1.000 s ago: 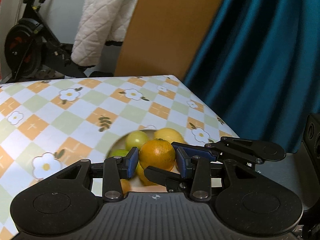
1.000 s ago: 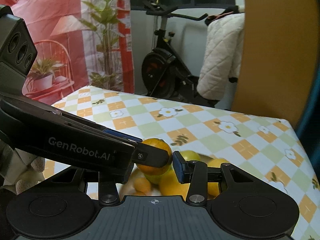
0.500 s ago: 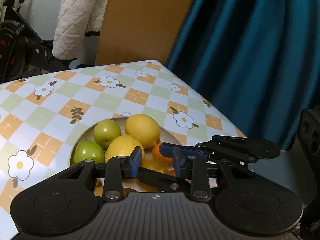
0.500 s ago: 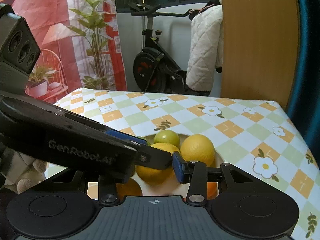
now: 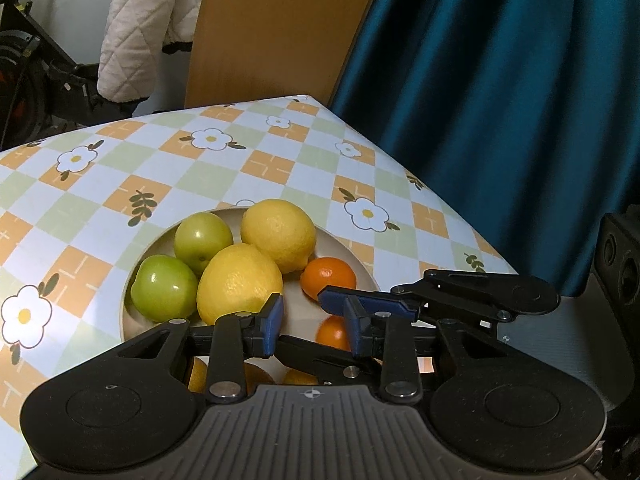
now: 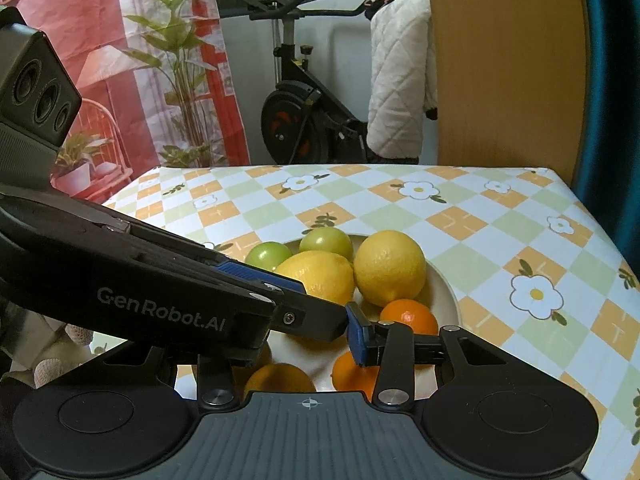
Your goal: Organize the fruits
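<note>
A cream plate (image 5: pixel 360 264) on the checked tablecloth holds two green apples (image 5: pixel 202 236), two lemons (image 5: pixel 240 284) and several oranges (image 5: pixel 329 278). My left gripper (image 5: pixel 312 326) hovers open and empty over the plate's near side. The same plate (image 6: pixel 446 288) shows in the right wrist view with lemons (image 6: pixel 390 266), apples (image 6: pixel 326 242) and oranges (image 6: pixel 409 316). My right gripper (image 6: pixel 316 334) is open above the plate; the left gripper's body (image 6: pixel 160 292) crosses in front and hides its left finger.
The table's right edge (image 5: pixel 460 216) runs next to a teal curtain (image 5: pixel 500 100). A wooden board (image 5: pixel 272 28), a white quilted cover (image 5: pixel 140 28) and an exercise bike (image 6: pixel 304 120) stand beyond the far edge. Bare checked tablecloth (image 6: pixel 400 208) lies behind the plate.
A second ago my left gripper was shut on an orange. It has let it go onto the plate, opened, and pulled back and up. Both views now look down on the plate.
</note>
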Demonstrator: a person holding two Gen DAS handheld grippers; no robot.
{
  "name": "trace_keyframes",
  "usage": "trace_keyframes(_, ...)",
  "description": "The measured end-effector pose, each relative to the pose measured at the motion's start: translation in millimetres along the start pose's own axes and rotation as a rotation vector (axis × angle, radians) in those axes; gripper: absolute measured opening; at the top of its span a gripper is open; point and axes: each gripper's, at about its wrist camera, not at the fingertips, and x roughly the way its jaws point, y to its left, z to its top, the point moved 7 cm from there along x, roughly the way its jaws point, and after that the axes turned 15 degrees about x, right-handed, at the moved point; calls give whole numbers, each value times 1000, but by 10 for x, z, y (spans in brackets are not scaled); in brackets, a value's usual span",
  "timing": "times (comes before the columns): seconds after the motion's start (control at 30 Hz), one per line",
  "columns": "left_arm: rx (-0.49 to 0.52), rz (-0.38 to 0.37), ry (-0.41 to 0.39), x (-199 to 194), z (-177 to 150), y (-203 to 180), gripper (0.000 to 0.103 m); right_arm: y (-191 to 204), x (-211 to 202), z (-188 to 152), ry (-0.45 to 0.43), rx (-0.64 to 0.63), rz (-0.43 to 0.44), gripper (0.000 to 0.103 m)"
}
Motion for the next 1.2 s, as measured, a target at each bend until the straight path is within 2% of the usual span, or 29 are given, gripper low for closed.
trace_keyframes(0.3, -35, 71, -23, -194, -109, 94, 37, 2, -110, -163, 38, -6, -5, 37)
trace_keyframes(0.4, -38, 107, -41, -280, -141, 119, 43, 3, -129, -202, 44, -10, -10, 37)
trace_keyframes(0.53, -46, 147, -57, -369, -175, 151, 44, 29, -113, -238, 56, -28, -14, 37)
trace_keyframes(0.6, -54, 164, -60, -401, -198, 172, 44, 53, -99, -266, 61, -45, -22, 32)
trace_keyframes(0.83, -66, 227, -73, -549, -276, 200, 47, 87, -121, -278, 48, -51, -42, 32)
trace_keyframes(0.87, -67, 236, -79, -581, -279, 199, 50, 101, -147, -267, 39, -51, -44, 33)
trace_keyframes(0.9, -69, 248, -86, -623, -281, 198, 57, 109, -170, -248, 34, -49, -44, 37)
trace_keyframes(1.0, -76, 285, -116, -774, -280, 195, 64, 151, -267, -186, 5, -51, -53, 54)
trace_keyframes(1.03, -83, 295, -125, -834, -280, 196, 65, 171, -304, -163, -4, -52, -53, 56)
trace_keyframes(1.1, -97, 317, -140, -949, -284, 198, 73, 217, -383, -117, -20, -50, -53, 70)
trace_keyframes(1.13, -103, 329, -150, -1018, -291, 200, 76, 239, -414, -102, -25, -50, -53, 74)
trace_keyframes(1.2, -113, 356, -167, -1157, -306, 196, 83, 299, -499, -73, -42, -51, -48, 91)
